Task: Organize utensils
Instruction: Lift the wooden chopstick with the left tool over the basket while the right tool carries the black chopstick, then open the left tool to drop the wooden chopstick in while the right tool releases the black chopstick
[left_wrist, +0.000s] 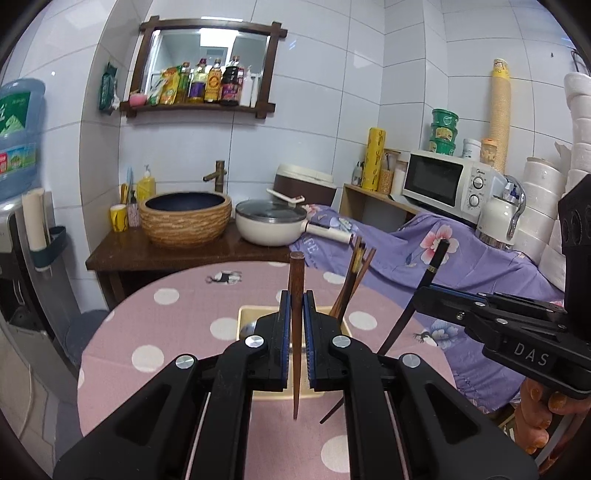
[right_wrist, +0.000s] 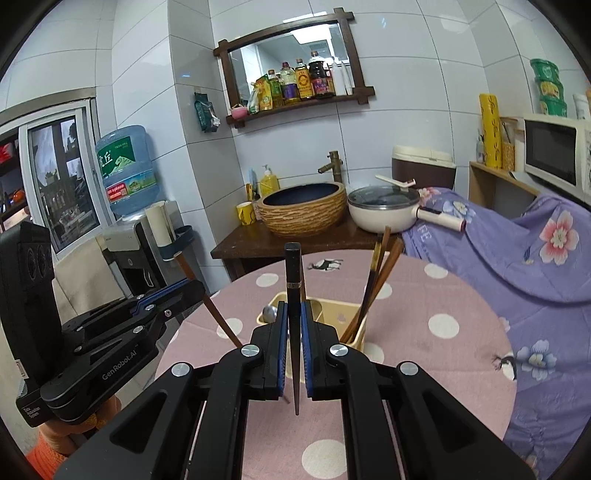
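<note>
My left gripper (left_wrist: 296, 293) is shut on a brown wooden chopstick (left_wrist: 296, 273), held upright above a cream utensil holder (left_wrist: 246, 312). Several chopsticks (left_wrist: 354, 273) stand in the holder's right compartment, and a metal spoon (left_wrist: 246, 328) lies in its left one. To the right, my right gripper (left_wrist: 424, 293) grips a black chopstick (left_wrist: 439, 258) at a slant. In the right wrist view, the right gripper (right_wrist: 293, 306) is shut on the black chopstick (right_wrist: 293, 266) over the holder (right_wrist: 349, 308). The left gripper (right_wrist: 197, 286) holds the brown chopstick (right_wrist: 221, 321) at the left.
The holder stands on a round table with a pink polka-dot cloth (left_wrist: 177, 325). Behind it, a dark wooden counter (left_wrist: 155, 254) bears a woven basin (left_wrist: 184, 218) and a white lidded pot (left_wrist: 269, 225). A purple floral cloth (left_wrist: 480, 266) and a microwave (left_wrist: 439, 181) lie to the right, and a water dispenser (right_wrist: 125, 170) stands at the left.
</note>
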